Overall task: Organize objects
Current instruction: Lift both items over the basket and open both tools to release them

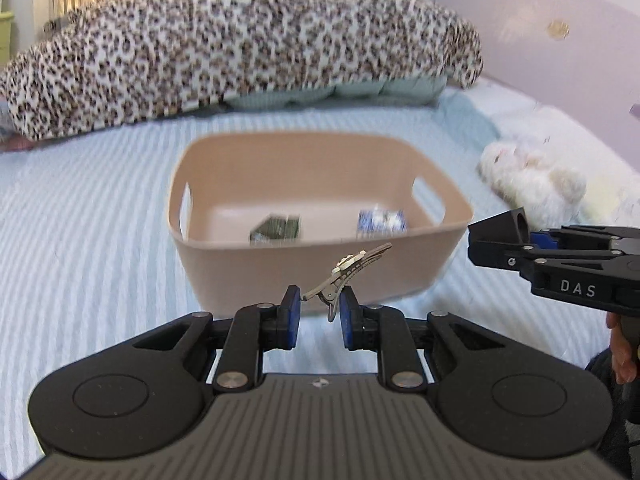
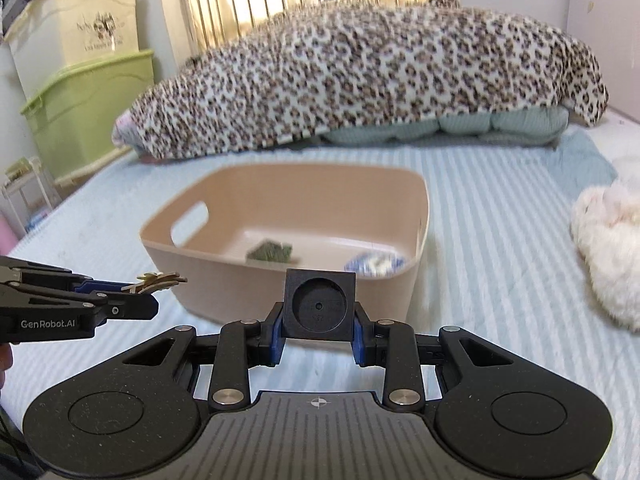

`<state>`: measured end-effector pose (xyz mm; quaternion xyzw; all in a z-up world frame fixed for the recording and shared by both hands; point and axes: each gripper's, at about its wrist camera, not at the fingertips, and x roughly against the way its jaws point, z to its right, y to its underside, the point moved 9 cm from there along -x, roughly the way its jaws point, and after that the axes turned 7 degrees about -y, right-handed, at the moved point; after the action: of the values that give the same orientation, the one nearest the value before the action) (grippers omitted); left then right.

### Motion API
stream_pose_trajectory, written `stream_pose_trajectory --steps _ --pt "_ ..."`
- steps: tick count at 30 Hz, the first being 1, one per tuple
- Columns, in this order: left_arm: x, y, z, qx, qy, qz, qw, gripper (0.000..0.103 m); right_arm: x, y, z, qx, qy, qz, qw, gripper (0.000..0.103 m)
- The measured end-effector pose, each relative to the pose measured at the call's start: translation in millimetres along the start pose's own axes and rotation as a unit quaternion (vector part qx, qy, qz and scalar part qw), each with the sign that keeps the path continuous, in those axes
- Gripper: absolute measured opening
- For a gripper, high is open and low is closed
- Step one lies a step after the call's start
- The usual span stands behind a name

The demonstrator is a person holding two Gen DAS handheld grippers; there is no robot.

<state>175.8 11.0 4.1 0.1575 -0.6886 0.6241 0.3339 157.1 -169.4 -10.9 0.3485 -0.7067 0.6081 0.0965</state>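
Up close, left hand-held gripper (image 1: pixel 319 312): we see its blue pads closed on the hinge end of a metal hair clip (image 1: pixel 346 270), the rest of the clip sticking out free toward the bin.
Hair clip handling: we judge it light, stiff, thin and slippery; the grip looks slight, so it may pivot or drop. Pinching nearer its middle would hold it better.
Right hand-held gripper (image 2: pixel 319 326): we see it clamped on a black cube (image 2: pixel 319 304) with a round recess in the face toward us.
Cube handling: we judge it rigid, matte and light, with flat sides that suit the pads well.
Bin (image 1: pixel 312 268): smooth beige plastic, rounded corners, slot handles, standing on the bed just ahead of both grippers.
Inside bin: a green packet (image 2: pixel 270 251) and a blue-white packet (image 2: pixel 376 263), blurred.
Bed (image 1: pixel 80 240): soft pale-blue striped cover.
Right side: a fluffy white plush toy (image 2: pixel 608 248).
Far: a leopard-print blanket (image 2: pixel 360 76), plush, draped over a quilted pillow.
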Motion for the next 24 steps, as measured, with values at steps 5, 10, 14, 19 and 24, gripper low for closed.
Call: stream_pose_trajectory --steps 5,10,14,19,24 --pt "13 -26 -2 0.017 -0.006 0.037 0.9991 0.022 11 -25 -8 0.011 -0.004 0.031 0.999 0.029" --pt "10 -52 -5 0.05 -0.004 0.058 0.997 0.022 8 -49 -9 0.017 -0.003 0.048 0.999 0.029" --pt "-9 -67 -5 0.065 -0.021 0.061 0.9958 0.022 0 -66 -8 0.029 0.006 0.058 0.998 0.029" --pt "-48 -74 -11 0.08 -0.044 0.04 0.995 0.022 -17 -84 -3 0.039 0.02 0.053 0.998 0.029" --pt "-94 -65 -14 0.086 -0.068 -0.005 0.9939 0.022 -48 -85 4 0.049 0.034 0.025 0.998 0.029"
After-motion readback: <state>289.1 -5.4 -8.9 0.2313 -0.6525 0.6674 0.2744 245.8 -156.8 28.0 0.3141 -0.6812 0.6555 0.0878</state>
